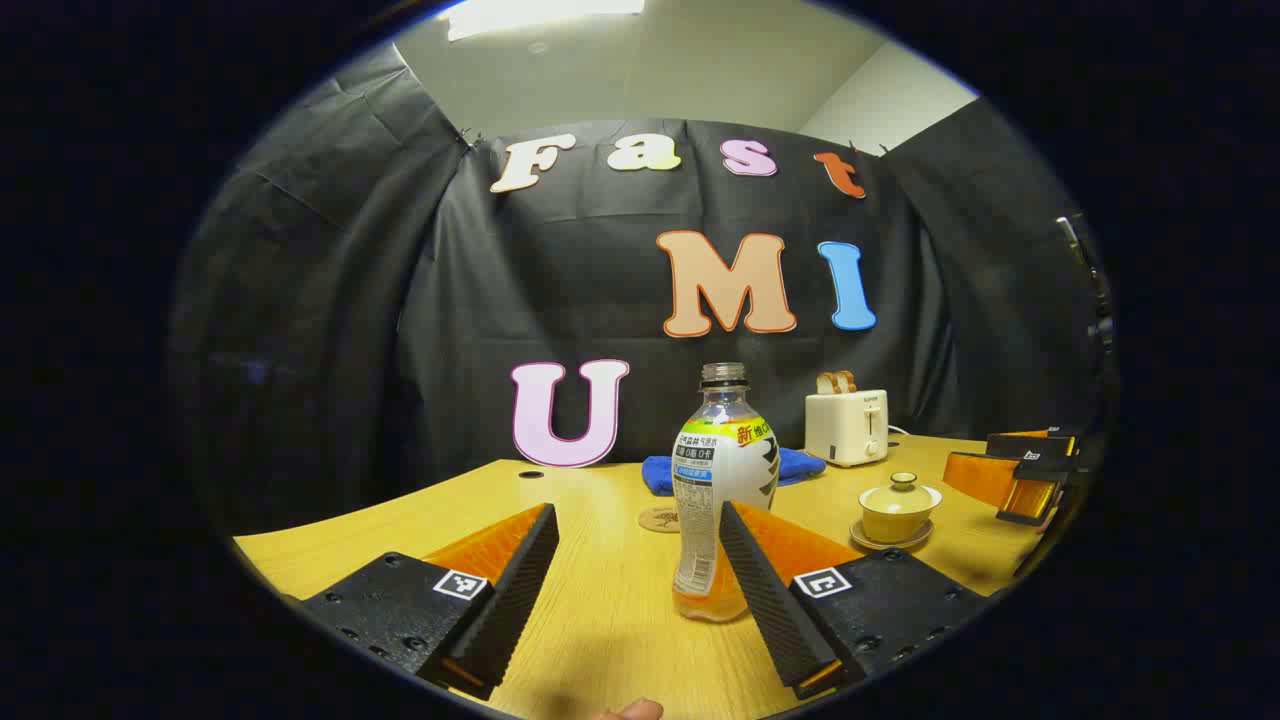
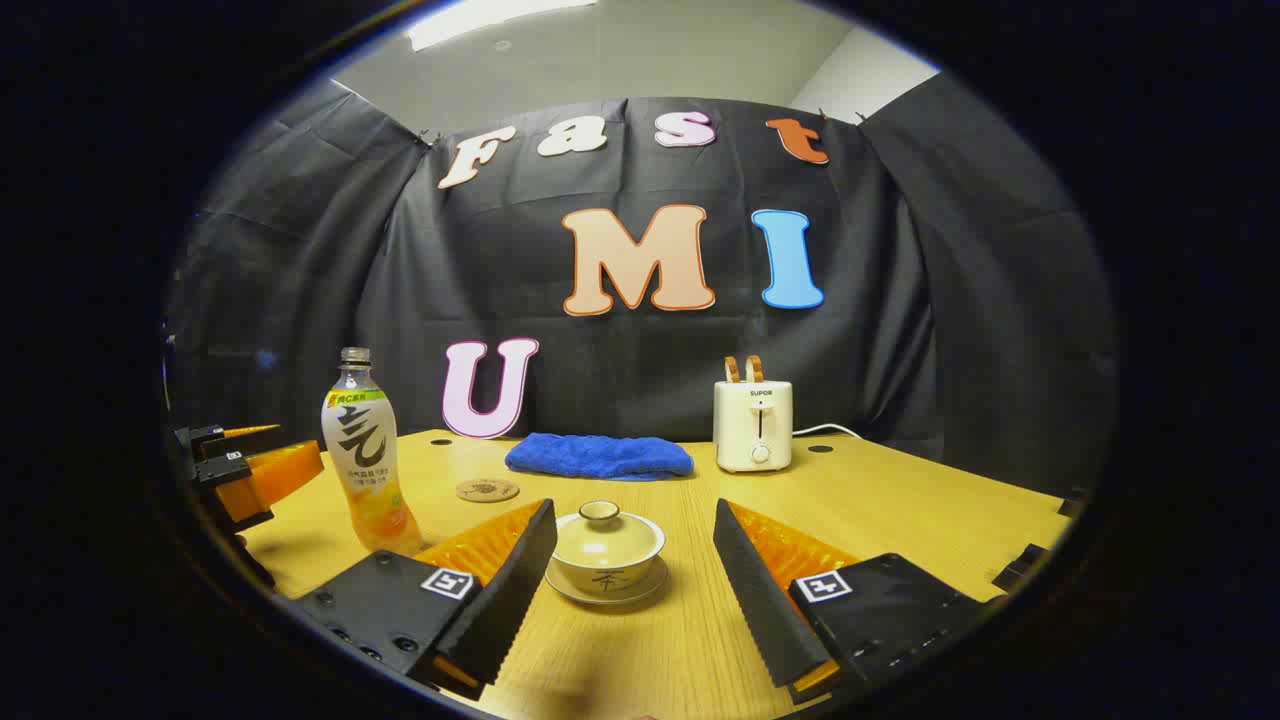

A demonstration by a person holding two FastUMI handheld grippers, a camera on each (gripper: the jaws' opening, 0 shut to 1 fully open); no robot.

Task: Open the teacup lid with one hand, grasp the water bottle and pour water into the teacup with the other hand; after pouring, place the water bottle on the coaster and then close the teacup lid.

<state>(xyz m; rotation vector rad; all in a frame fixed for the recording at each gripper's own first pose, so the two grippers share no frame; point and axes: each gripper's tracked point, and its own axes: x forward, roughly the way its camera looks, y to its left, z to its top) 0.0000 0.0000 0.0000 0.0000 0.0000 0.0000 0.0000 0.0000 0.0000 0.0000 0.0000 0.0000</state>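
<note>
In the left gripper view, the left tool (image 1: 640,575) is spread wide over the desk (image 1: 400,520), holding nothing. The bottle (image 1: 716,490) stands upright between its fingers, near the right one, though whether it touches that finger cannot be told. The bottle has no cap on and holds a little orange liquid at its base. Just behind the bottle lies the round coaster (image 1: 659,518), flat on the desk, with a blue cloth (image 1: 660,472) farther back. To the right of the cloth stands a white toaster (image 1: 846,426) with toast in its slots, by the booth wall. Nearer and to the right sits the teacup (image 1: 897,512) on its saucer, lid on. At the far right edge is the right tool (image 1: 1030,470), its jaws seen side-on, so their spread cannot be told from here.

In the right gripper view, the left tool (image 2: 235,465) shows at the far left edge. Just right of it stands the bottle (image 2: 363,460), upright on the desk (image 2: 900,510). The coaster (image 2: 487,490) lies bare, a little behind and right of the bottle, apart from it. The cloth (image 2: 598,456) lies behind, near the wall. The right tool (image 2: 635,570) is open wide and holds nothing. The teacup (image 2: 605,548) sits between its fingers, closer to the left one, touching neither; the lid (image 2: 600,525) rests closed on the cup. The toaster (image 2: 753,424) stands at the back right, its cord trailing off to the right.
</note>
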